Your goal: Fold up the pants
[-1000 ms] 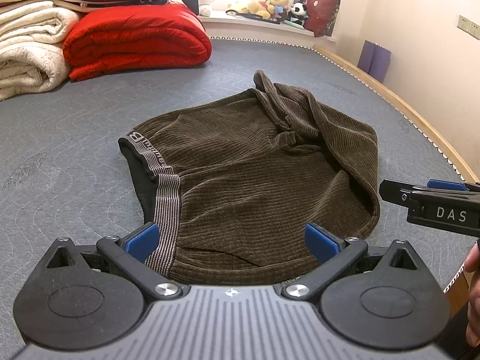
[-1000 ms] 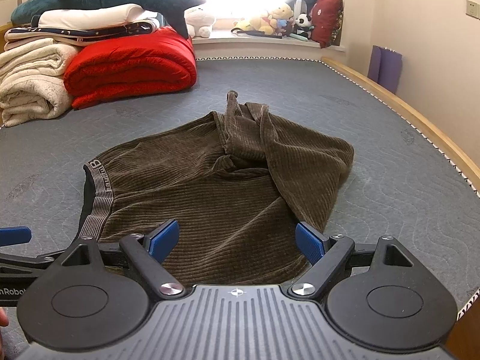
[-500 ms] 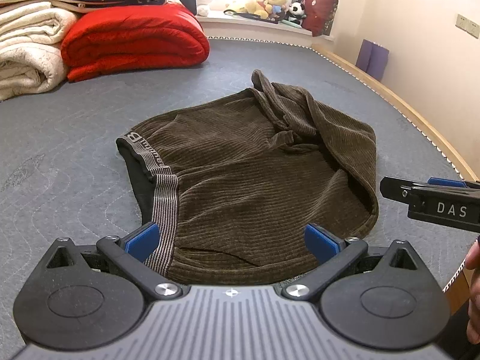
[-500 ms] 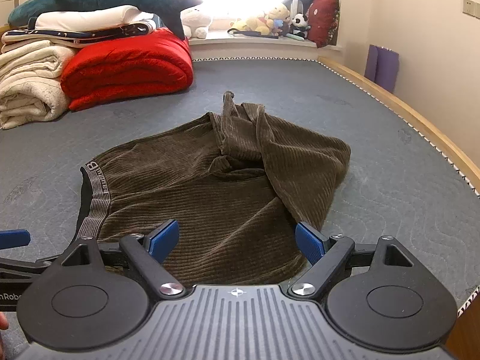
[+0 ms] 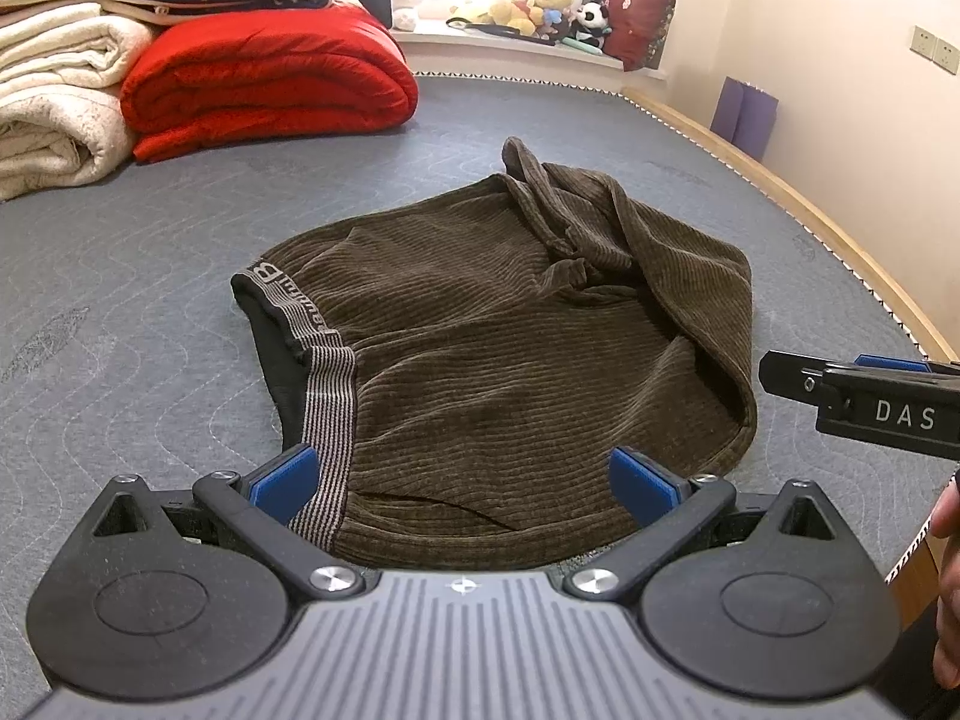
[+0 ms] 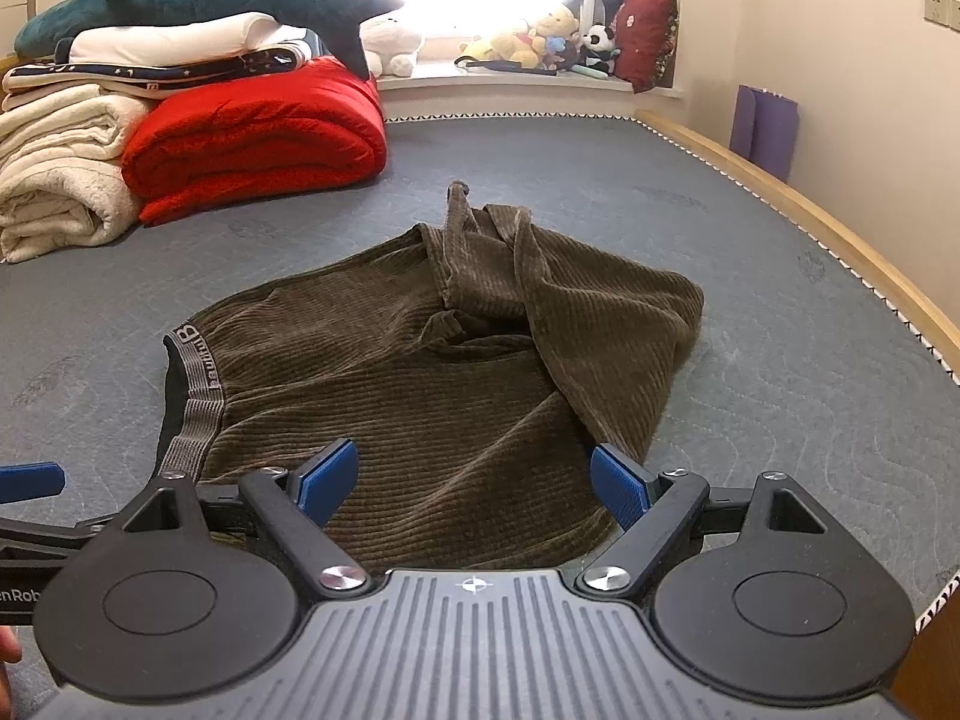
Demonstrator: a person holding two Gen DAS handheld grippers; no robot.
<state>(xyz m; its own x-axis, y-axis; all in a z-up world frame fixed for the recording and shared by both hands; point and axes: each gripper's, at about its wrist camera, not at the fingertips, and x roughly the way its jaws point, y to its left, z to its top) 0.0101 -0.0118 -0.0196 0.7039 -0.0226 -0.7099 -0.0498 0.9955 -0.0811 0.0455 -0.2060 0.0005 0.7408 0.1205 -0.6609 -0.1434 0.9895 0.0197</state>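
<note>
Brown corduroy pants lie bunched on the grey mattress, nearer than the red blanket. Left claw and right claw both gape wide, holding nothing; the pants' near hem is hidden behind them.

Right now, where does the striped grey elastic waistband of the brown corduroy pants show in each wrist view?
Left wrist: the striped grey elastic waistband runs left of centre down to the left gripper's left blue pad.
Right wrist: the waistband sits at lower left, beyond the right gripper's left pad.
Shared landmark: the folded red blanket, upper left in both.
</note>
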